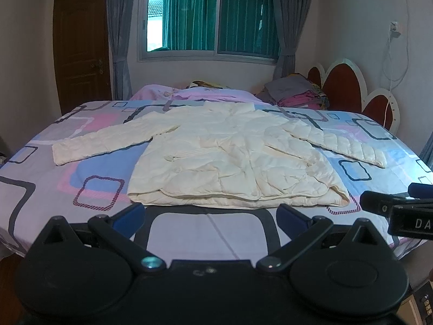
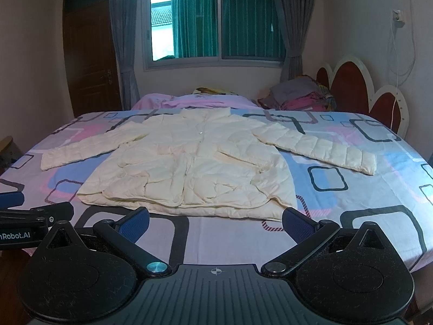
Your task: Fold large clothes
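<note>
A cream quilted jacket (image 1: 230,151) lay flat on the bed (image 1: 102,168), front side up, its collar toward the far edge and its hem toward the near edge. Both sleeves were spread out, one to the left and one to the right. The bed's cover carried a pattern of pink, blue and dark squares.

The left tongs (image 1: 211,215) hung just short of the hem with their blue-padded fingers wide apart and nothing between them. The right tongs (image 2: 215,220) stood likewise, fingers spread and empty, also near the hem. Whether either pair touched the cover could not be told. In the left view only a dark corner of the right tongs showed at the right edge; in the right view the left tongs were cut off at the left edge.

At the far side lay a pink blanket (image 1: 194,94) and, to the right, a pile of folded clothes (image 1: 297,90) beside a red and white headboard (image 1: 349,86), partly cut off. Behind stood a window (image 1: 208,19) with grey curtains and a brown door (image 1: 81,48) to the left. The jacket's fastenings were too small to make out clearly.
</note>
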### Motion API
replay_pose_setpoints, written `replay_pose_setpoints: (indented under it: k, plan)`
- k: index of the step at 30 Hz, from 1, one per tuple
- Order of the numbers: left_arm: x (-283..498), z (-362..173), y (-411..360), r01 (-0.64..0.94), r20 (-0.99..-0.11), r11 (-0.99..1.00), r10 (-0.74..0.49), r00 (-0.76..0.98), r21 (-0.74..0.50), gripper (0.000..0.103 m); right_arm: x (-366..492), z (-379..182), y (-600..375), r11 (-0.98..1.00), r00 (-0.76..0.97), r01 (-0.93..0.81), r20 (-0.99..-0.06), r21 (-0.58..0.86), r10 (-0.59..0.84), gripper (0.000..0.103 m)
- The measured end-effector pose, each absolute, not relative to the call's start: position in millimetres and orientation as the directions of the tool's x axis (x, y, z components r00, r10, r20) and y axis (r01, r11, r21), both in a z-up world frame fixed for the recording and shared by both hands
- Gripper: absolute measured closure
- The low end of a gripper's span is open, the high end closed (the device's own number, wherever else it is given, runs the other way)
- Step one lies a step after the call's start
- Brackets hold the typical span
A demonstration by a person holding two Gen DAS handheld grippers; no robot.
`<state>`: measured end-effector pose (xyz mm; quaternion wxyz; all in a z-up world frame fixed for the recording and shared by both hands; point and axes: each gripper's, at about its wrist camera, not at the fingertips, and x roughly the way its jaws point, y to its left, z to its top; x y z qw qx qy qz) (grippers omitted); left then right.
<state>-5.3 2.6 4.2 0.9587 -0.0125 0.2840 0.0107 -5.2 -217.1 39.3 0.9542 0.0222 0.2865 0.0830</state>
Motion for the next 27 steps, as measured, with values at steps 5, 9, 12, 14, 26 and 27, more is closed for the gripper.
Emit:
replay_pose_setpoints:
  k: [5, 9, 12, 14, 26, 27]
  plan:
    - [-5.3, 4.5, 2.0, -0.027, -0.545, 0.999, 0.014, 0.838, -0.017, 0.0, -5.1, 39.2, -216.7, 0.985, 0.822, -0.148, -0.543, 0.089, 0.172, 0.0]
    - [-6.4, 3.8, 1.8, -0.027, -0.543, 1.0, 0.014, 0.84, -0.016, 0.0, -5.3, 39.3, -216.7, 0.985, 0.822, -0.147, -0.543, 0.089, 0.171, 0.0]
    - [-6.6, 3.9, 1.2, -0.027, -0.543, 0.999, 0.013, 0.84, -0.017, 0.0, -5.6, 39.4, -216.3, 0.986, 0.824, -0.145, -0.542, 0.086, 0.168, 0.0]
    - [-7.2, 4.2, 1.5, -0.026, -0.544, 0.999, 0.012, 0.839, -0.018, 0.0, -6.1, 40.4, -216.7, 0.986, 0.825, -0.142, -0.541, 0.086, 0.166, 0.0]
    - [-8.8, 4.7, 3.3, -0.025, -0.546, 0.999, 0.007, 0.838, -0.026, 0.0, -8.4, 43.0, -214.0, 0.987, 0.826, -0.139, -0.541, 0.079, 0.159, 0.0]
    - [-8.4, 4.7, 4.1, -0.028, -0.546, 0.999, 0.009, 0.838, -0.026, 0.0, -8.5, 42.5, -214.1, 0.987, 0.826, -0.14, -0.541, 0.08, 0.161, 0.0]
